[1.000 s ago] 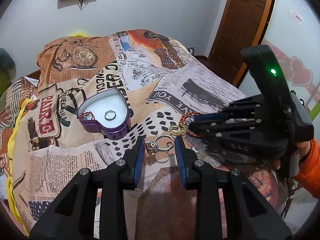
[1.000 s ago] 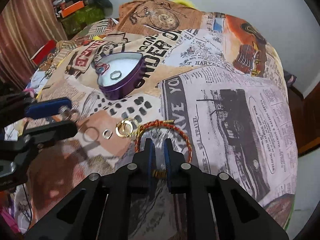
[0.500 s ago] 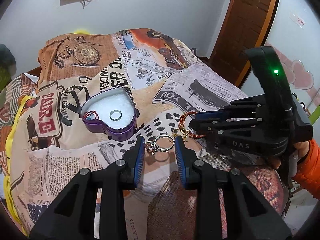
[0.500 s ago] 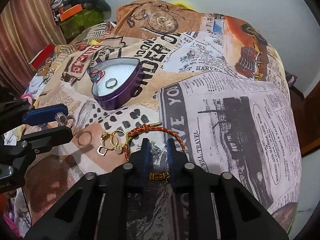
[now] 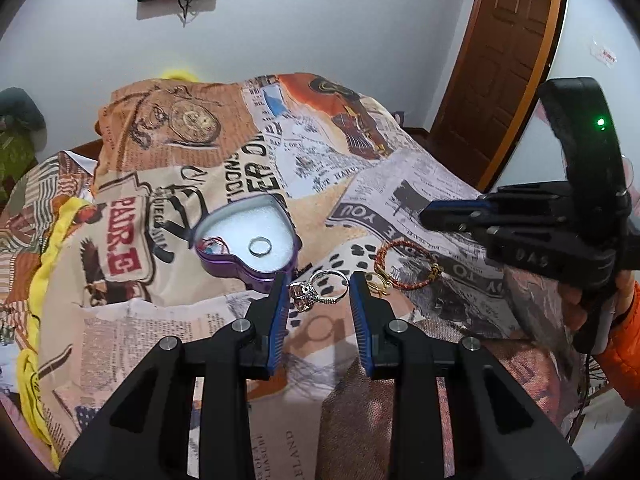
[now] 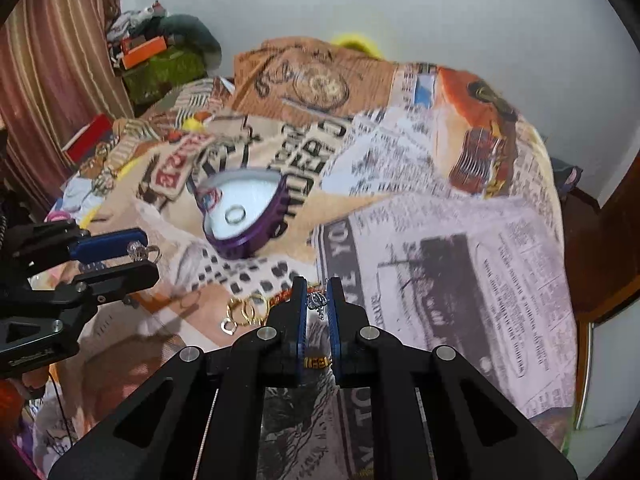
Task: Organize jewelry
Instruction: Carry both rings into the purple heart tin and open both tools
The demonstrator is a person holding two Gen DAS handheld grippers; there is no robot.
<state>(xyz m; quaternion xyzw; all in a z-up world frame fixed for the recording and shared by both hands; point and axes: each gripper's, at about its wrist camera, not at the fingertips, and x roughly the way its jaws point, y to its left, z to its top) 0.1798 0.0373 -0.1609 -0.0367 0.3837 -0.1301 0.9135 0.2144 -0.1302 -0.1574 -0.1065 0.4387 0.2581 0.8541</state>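
My left gripper [image 5: 319, 286] is shut on a silver ring with a big stone [image 5: 316, 293], held above the bed; it also shows in the right wrist view [image 6: 141, 251]. A purple heart-shaped box [image 5: 244, 270], open, holds a plain ring [image 5: 260, 246] and a red thread piece [image 5: 212, 246]; the box also shows in the right wrist view [image 6: 244, 240]. My right gripper [image 6: 318, 294] is shut on a small silver pendant [image 6: 317, 302]. A red-and-gold bracelet [image 5: 404, 264] and gold rings [image 6: 242, 312] lie on the bedspread.
The patchwork print bedspread [image 5: 160, 320] covers the whole bed. A wooden door [image 5: 508, 60] stands at the right. Cluttered items and a curtain [image 6: 48, 80] sit at the left in the right wrist view.
The right gripper has lifted off the bracelet and risen with a small silver pendant between its fingers. The left gripper has risen slightly, still holding the ring.
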